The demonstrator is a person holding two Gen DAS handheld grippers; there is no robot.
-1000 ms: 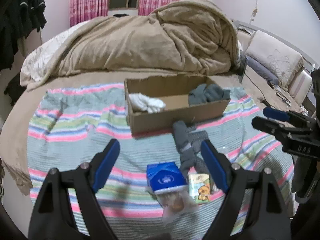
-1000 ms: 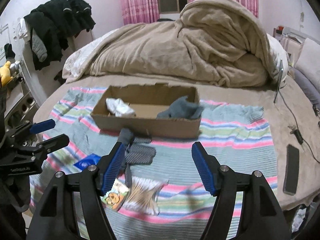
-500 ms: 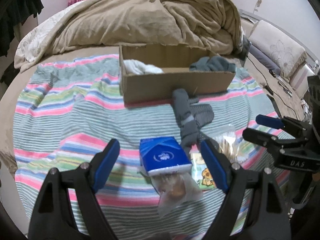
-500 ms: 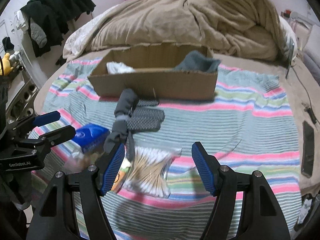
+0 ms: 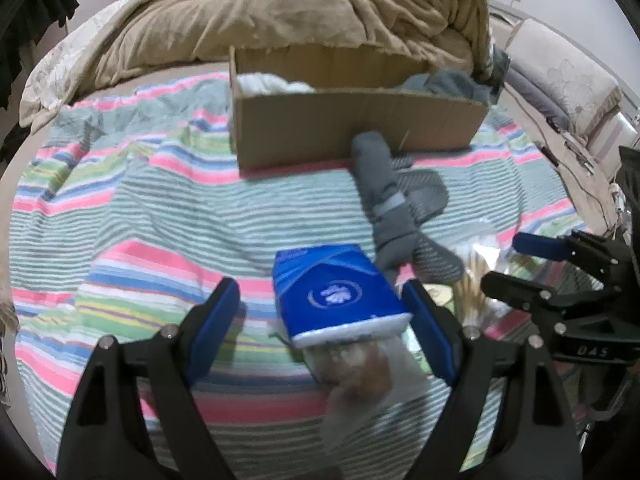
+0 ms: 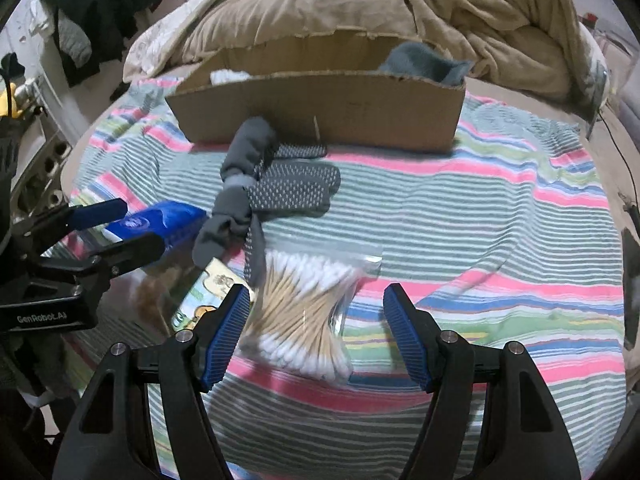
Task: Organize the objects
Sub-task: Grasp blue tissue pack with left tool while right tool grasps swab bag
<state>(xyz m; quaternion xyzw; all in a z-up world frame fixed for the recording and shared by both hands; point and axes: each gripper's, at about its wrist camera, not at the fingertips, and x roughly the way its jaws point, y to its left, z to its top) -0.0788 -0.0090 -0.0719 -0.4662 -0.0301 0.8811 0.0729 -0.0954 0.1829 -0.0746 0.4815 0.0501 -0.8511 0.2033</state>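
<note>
On the striped blanket (image 5: pixel 132 216) lies a blue tissue pack (image 5: pixel 336 292), partly over a clear bag of snacks (image 5: pixel 360 364). My left gripper (image 5: pixel 320 328) hangs open around the pack, its pads not touching it. A clear bag of cotton swabs (image 6: pixel 308 308) lies between the open fingers of my right gripper (image 6: pixel 316 332), also untouched. Grey grip socks (image 6: pixel 264 188) lie tangled just beyond, with a small cartoon-printed packet (image 6: pixel 208 296) beside the swabs. A cardboard box (image 6: pixel 320 112) farther back holds a white cloth (image 5: pixel 272 84) and a grey cloth (image 6: pixel 424 64).
A heaped tan duvet (image 5: pixel 304 12) fills the bed behind the box. Dark clothes (image 6: pixel 112 12) hang at the left wall. A dark phone (image 6: pixel 631 280) and a cable (image 6: pixel 624 152) lie at the bed's right edge. A pillow (image 5: pixel 560 80) sits at the far right.
Both grippers have sunk toward the blanket and tilted further down. The tissue pack and the swab bag now sit between their fingers. Neither jaw gap has changed.
</note>
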